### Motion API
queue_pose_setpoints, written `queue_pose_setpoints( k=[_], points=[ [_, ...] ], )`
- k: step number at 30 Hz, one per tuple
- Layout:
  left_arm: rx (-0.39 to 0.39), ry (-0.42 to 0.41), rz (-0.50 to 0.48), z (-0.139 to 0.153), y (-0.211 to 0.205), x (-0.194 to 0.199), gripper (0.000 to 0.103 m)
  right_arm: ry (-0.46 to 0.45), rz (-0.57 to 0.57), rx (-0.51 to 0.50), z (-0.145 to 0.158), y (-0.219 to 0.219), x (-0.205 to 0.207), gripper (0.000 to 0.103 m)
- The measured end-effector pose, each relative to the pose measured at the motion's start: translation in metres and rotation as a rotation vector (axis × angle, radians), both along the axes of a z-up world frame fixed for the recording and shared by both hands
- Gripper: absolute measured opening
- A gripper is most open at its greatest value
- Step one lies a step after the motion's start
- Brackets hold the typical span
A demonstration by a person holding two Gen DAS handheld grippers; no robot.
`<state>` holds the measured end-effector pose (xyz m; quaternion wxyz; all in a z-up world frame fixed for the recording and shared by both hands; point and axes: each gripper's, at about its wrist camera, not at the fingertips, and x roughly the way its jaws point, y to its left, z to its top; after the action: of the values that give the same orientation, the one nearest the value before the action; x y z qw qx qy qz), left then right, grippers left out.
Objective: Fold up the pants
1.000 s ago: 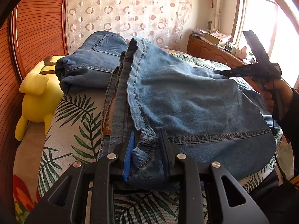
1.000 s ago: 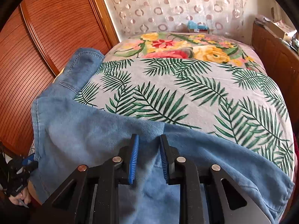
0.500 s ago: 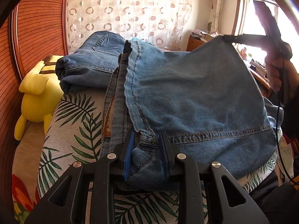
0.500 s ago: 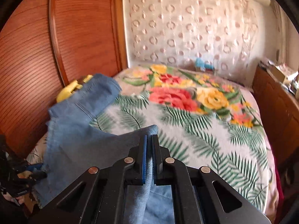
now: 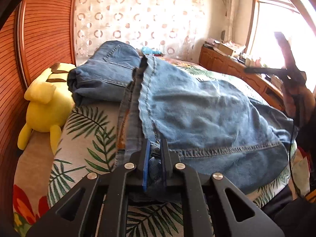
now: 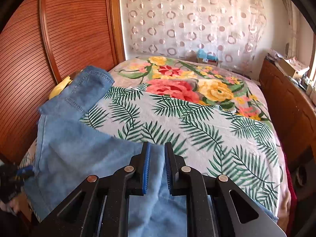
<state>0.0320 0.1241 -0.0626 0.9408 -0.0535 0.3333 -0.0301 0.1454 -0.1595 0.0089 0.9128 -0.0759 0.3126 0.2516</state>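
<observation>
Blue jeans (image 5: 207, 114) lie across the near end of the bed, one folded part heaped at the far left (image 5: 104, 73). My left gripper (image 5: 155, 154) is shut on the hem corner nearest me, denim bunched between its blue pads. In the right wrist view the jeans (image 6: 79, 148) spread left of my right gripper (image 6: 157, 152). Its jaws are opening, and loose denim shows in the gap without being pressed. From the left wrist view, the right gripper (image 5: 246, 70) hangs in a hand above the jeans' right side, with no cloth on it. The left gripper (image 6: 25, 170) shows at the far left edge.
A leaf-and-flower bedspread (image 6: 197, 128) covers the bed. A yellow plush toy (image 5: 45, 102) sits between the bed and the slatted wooden doors (image 5: 39, 29) on the left. A wooden cabinet (image 6: 286, 102) with clutter runs along the right, under a bright window. A bead curtain hangs behind.
The right gripper lifted the jeans' right edge, then let it go; the cloth has dropped flat onto the bed. The left gripper's jaws closed tighter on the hem corner.
</observation>
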Motion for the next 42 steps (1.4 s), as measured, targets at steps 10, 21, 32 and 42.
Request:
queue_pose_setpoints(
  k=[10,21,32,42],
  points=[
    [0.029,-0.009,0.002,0.011,-0.003,-0.003,0.009,-0.038,-0.038,0.048,-0.009,-0.063,-0.08,0.015],
    [0.079,-0.038,-0.049,0.038,-0.038,-0.003,0.026,-0.025,-0.214,0.108,-0.032,-0.166,-0.153,0.02],
    [0.071,-0.042,-0.159,0.046,-0.085,0.014,0.078,-0.001,-0.325,0.121,-0.044,-0.22,-0.178,0.021],
    [0.091,0.008,-0.264,0.029,-0.143,0.034,0.078,0.039,-0.361,0.088,-0.064,-0.246,-0.175,0.038]
  ],
)
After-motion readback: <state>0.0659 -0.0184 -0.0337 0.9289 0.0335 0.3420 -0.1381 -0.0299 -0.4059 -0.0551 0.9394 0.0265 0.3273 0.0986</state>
